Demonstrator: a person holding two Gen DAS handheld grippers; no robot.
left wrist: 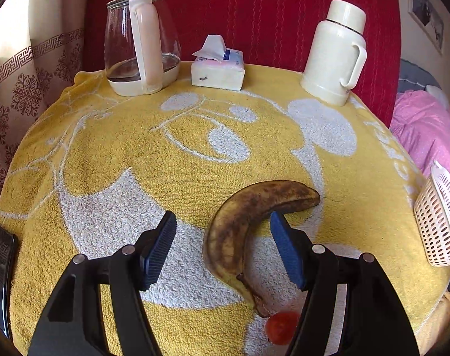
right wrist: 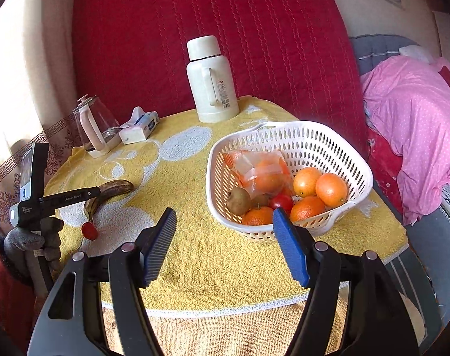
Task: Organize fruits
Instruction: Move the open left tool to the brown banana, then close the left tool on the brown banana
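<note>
Banana [left wrist: 239, 222] between wide-apart left jaws, tomato [left wrist: 280, 327] half-hidden; right jaws wide, empty.

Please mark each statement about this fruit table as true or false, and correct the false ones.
1. The banana lies in the basket. False: it lies on the towel, between the open jaws of the left gripper.
2. The right gripper holds nothing. True.
3. A small tomato lies by the banana's stem. True.
4. The basket is empty. False: it holds oranges and other fruit.
5. The thermos lies on its side. False: it stands upright.
</note>
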